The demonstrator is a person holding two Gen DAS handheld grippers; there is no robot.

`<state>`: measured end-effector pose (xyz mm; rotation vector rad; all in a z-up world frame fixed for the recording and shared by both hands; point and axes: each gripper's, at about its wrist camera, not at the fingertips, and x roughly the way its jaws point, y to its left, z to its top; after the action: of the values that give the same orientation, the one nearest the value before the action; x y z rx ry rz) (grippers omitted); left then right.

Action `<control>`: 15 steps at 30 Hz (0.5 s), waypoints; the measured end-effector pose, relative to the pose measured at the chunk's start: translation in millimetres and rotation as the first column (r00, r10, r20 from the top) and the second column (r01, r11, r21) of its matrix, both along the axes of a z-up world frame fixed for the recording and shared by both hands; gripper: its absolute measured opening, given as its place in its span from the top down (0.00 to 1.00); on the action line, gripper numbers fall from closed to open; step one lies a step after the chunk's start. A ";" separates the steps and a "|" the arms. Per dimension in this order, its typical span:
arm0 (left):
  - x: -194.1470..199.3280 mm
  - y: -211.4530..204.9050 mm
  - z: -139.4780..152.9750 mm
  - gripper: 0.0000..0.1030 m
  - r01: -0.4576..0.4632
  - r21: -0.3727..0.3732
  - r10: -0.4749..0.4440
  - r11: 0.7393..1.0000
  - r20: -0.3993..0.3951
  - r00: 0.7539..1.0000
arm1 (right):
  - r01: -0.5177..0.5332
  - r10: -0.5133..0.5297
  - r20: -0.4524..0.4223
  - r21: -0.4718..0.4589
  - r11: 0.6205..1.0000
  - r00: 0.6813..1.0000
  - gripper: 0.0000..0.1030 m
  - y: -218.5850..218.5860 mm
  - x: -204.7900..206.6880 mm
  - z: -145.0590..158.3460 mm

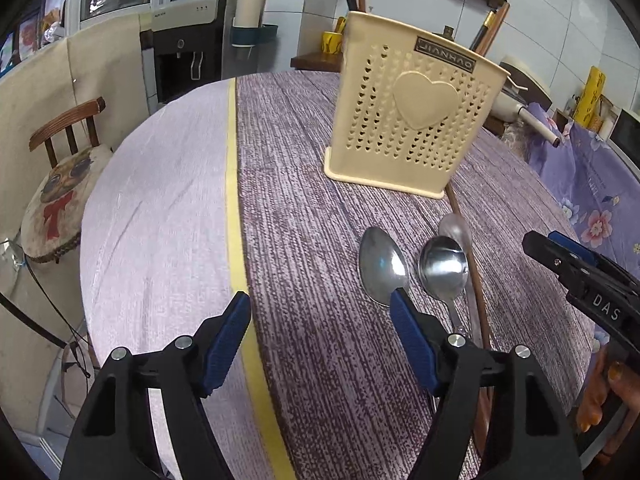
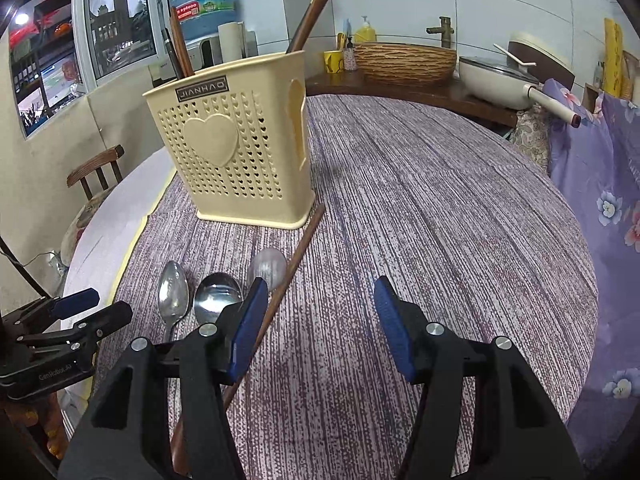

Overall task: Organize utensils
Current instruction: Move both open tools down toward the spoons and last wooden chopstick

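Three spoons [image 1: 416, 268] and a chopstick [image 2: 296, 256] are lying just in front of the cream holder [image 1: 412, 120], apparently awaiting sorting into it. The left gripper [image 1: 320, 308] and right gripper [image 2: 320, 296] are hovering near them, jaws wide and empty. Only the right view is showing chopsticks [image 2: 180, 48] already standing inside.

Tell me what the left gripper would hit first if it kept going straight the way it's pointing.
Probably the bare tablecloth: the open left gripper aims left of the spoons, short of the cream holder.
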<state>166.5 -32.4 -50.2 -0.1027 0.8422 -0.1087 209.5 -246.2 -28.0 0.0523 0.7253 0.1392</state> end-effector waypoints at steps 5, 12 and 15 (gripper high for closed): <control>3.0 -16.5 -4.3 0.34 0.032 0.024 -0.032 0.999 -0.013 0.999 | 0.006 -0.006 -0.008 0.005 1.000 1.000 0.46 -4.1 -1.1 -3.4; 3.8 -35.9 -13.4 0.34 0.078 0.057 -0.076 0.995 -0.039 0.996 | 0.016 -0.015 -0.013 0.021 1.000 1.000 0.46 -10.1 -2.8 -4.9; 6.0 -39.5 -16.0 0.35 0.071 0.083 -0.068 0.994 -0.037 0.997 | 0.016 -0.016 -0.010 0.024 1.000 1.000 0.46 -10.7 -3.3 -3.8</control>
<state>172.5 -71.9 -66.2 0.0045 0.8835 -0.1371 206.1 -257.0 -31.9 0.0817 0.7325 0.1320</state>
